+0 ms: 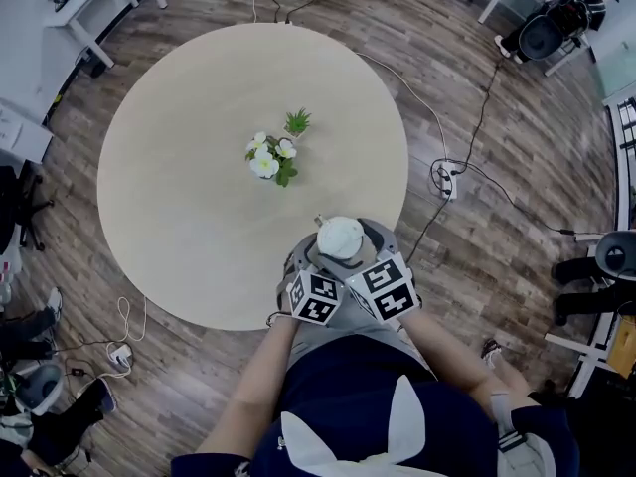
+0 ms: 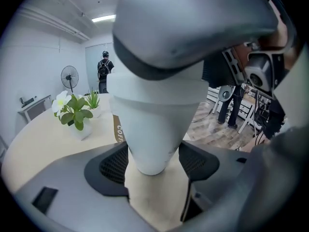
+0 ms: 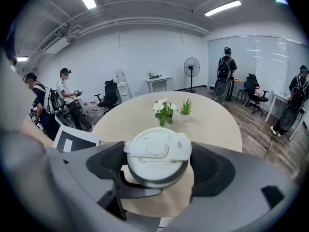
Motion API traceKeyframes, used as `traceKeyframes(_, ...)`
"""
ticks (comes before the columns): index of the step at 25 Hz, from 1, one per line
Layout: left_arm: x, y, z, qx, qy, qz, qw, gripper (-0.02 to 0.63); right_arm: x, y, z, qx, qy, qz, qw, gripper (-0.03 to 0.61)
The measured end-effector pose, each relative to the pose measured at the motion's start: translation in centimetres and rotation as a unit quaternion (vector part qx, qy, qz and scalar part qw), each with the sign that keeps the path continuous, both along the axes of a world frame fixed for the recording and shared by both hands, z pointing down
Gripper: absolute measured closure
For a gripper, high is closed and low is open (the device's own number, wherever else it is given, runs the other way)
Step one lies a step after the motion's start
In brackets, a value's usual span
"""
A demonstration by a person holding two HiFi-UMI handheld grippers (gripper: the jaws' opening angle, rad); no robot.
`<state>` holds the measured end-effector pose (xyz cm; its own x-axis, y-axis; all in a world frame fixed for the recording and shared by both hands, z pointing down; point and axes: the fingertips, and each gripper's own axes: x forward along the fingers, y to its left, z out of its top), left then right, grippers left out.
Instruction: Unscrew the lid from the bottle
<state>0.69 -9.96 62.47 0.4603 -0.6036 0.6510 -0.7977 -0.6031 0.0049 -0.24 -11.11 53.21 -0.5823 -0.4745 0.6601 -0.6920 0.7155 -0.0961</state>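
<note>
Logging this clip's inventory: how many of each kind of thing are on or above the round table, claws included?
bottle: 1
lid: 1
potted plants: 2 (white-flowered plant, spiky green plant)
claws: 2 (left claw on the bottle, right claw on the lid)
Total: 6

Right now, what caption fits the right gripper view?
Right gripper closed on the white lid, round table and potted flowers beyond.
</note>
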Motion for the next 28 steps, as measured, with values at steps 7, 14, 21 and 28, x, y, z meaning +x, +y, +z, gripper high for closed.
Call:
traceKeyframes(7, 0.0, 0.1, 0.1, -0.007, -0.001, 0.007, 1.0, 0.288, -0.1, 0.1, 0.0, -0.009, 0.001, -0.014, 1.0, 0.156)
traceKeyframes(14, -0.1, 0.2, 0.0, -0.008, -0.003, 0.01, 0.9999, 0.288, -0.1, 0.4, 0.0, -0.02, 0.016, -0.063, 0.998, 0.158)
traceKeyframes(21, -0.2, 0.0, 0.2, -0.009, -0.005, 0.01, 0.9999, 0.288, -0.3, 0.5, 0.3, -0.034, 0.045, -0.152, 0.987, 0.158)
traceKeyframes(28, -0.1, 0.2, 0.0, -0.013, -0.005, 0.011, 0.9998, 0.288, -0.4, 1.3, 0.2, -0.055, 0.094, -0.266, 0.958, 0.156)
